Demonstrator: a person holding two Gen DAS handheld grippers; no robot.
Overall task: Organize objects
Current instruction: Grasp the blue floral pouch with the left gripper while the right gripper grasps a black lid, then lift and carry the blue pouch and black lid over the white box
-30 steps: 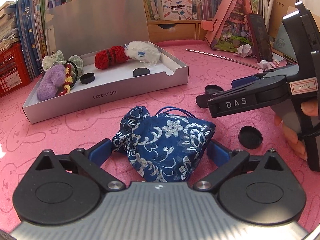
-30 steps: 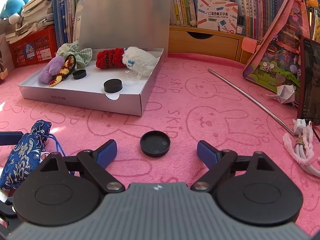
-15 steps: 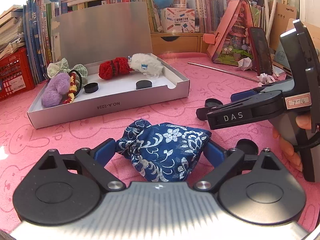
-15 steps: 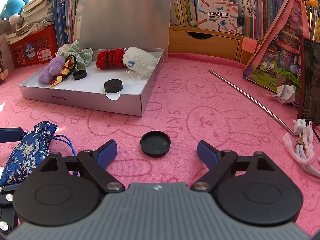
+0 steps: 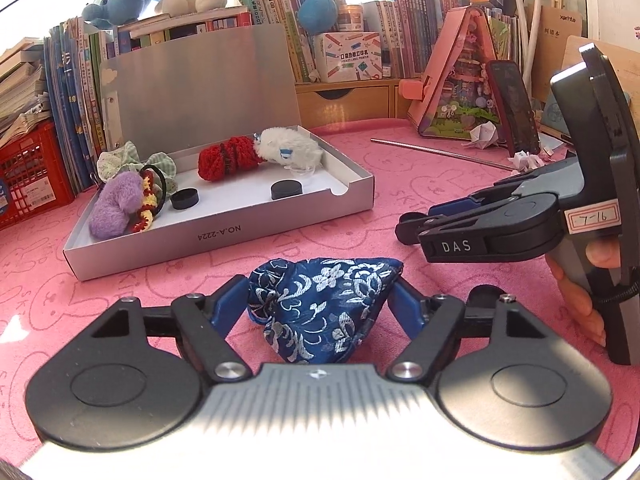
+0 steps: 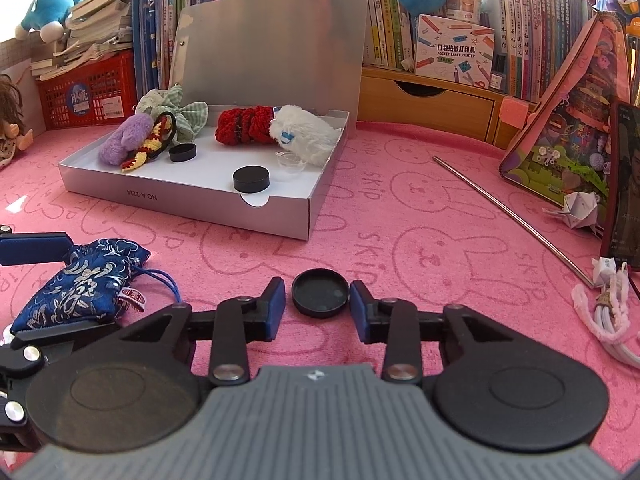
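Note:
My left gripper [image 5: 320, 300] is shut on a blue floral cloth pouch [image 5: 320, 304] and holds it just above the pink mat; the pouch also shows in the right wrist view [image 6: 80, 280]. My right gripper [image 6: 319, 300] has its fingers closed in against a black round lid [image 6: 319, 292] lying on the mat. The open silver box [image 5: 224, 236] stands beyond, holding a purple plush [image 5: 116, 208], a red knit piece [image 5: 228, 156], a white plush [image 5: 288, 148] and two black lids [image 5: 286, 189].
A metal rod [image 6: 508, 208], a white cable bundle [image 6: 608, 320] and a phone [image 6: 624, 184] lie on the right. A pink triangular house [image 6: 568, 120], a wooden drawer unit [image 6: 428, 108], a red crate [image 6: 88, 92] and bookshelves line the back.
My left gripper has lifted and pulled back a little with the pouch. My right gripper's fingers have closed from wide open to either side of the black lid.

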